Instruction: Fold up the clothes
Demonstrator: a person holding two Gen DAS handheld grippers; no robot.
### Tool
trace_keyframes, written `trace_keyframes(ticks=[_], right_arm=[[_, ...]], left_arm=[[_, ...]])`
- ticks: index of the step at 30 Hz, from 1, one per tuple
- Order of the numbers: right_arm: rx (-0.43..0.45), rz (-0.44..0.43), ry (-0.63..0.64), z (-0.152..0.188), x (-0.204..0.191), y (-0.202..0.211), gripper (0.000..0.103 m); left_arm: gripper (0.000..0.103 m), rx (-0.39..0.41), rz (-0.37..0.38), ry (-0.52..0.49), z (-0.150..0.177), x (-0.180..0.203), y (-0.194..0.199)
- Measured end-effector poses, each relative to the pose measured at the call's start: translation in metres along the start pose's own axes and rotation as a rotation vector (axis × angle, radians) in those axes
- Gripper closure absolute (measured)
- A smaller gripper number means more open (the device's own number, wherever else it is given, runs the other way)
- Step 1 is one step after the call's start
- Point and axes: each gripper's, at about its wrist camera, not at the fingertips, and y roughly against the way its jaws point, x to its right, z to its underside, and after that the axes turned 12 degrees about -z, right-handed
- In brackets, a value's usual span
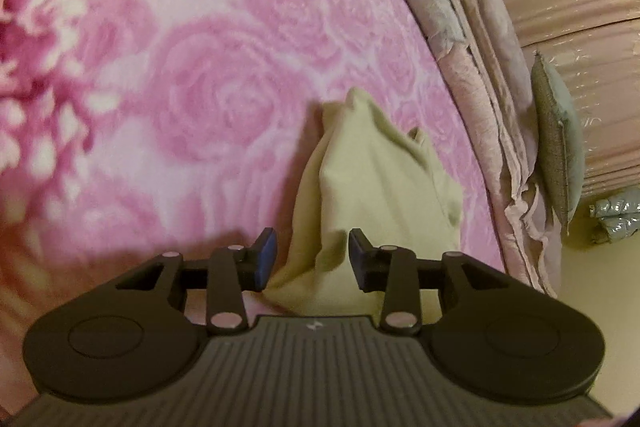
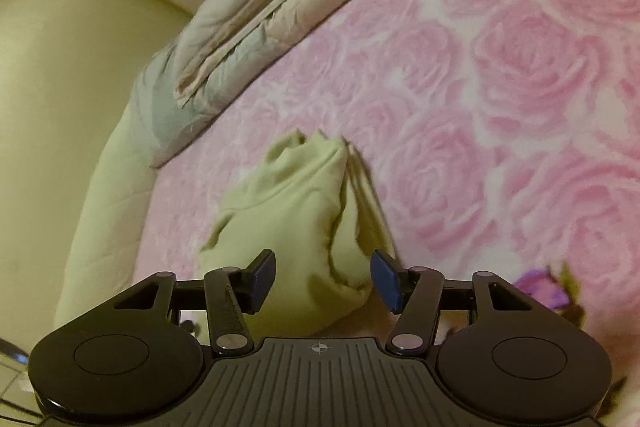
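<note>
Noted first: pink rose-print bedspread (image 1: 224,75), covering the work surface across both views and appearing soft and plush, likely to give under pressure. Along its far edge, folded quilt (image 2: 240,27) in pale pink and grey-blue, layered and bulky, well apart from the work. Beside that, in the left wrist view, a small grey-green cushion (image 1: 554,147) standing on edge against a ribbed beige surface. Task item: pale yellow-green garment (image 2: 296,227), lying bunched on the bedspread in a narrow, roughly tapered heap, near end broad, far end gathered to a point with loose corners showing. Not yet folded flat; creases and rolled edges visible throughout. Judged light, limp and thin, unlikely to hold any shape when lifted, and inclined to drag and cling on the plush cover rather than slide. Best taken at two separated corners or along a hem at the near edge, pinching a single layer where possible, so as to spread it out before folding; a grab into the bunched middle would likely pick up several layers. Left gripper (image 1: 313,254): jaws moderately parted, fabric lying below and between them, pads not pressing on it. Right gripper (image 2: 323,281): jaws likewise parted, straddling the near end of the garment, nothing held.
</note>
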Motion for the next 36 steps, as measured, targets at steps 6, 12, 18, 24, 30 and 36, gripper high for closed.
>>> trace_keyframes(ticks=[6,12,18,24,30,36], right_arm=[[-0.035,-0.016,0.045,0.002,0.003,-0.015,0.046],[-0.080,0.013,0.094,0.003,0.011,-0.027,0.100],[-0.107,0.053,0.030,0.005,0.021,-0.031,0.092],[-0.035,0.077,0.076,-0.026,0.011,-0.016,0.039],[-0.034,0.016,0.037,-0.072,0.026,-0.064,0.039],[-0.094,0.095,0.041,-0.083,0.038,-0.107,0.070]], left_arm=[[0.077,0.040,0.037,-0.015,0.019,0.000,-0.006],[0.096,0.076,0.080,-0.145,0.019,0.001,-0.006],[0.080,0.053,0.009,-0.209,0.016,0.004,-0.008],[0.054,0.128,0.012,-0.165,-0.021,0.008,0.009],[0.057,0.121,0.032,-0.198,-0.067,0.038,-0.044],[0.094,0.101,0.039,-0.208,-0.078,0.044,-0.077]])
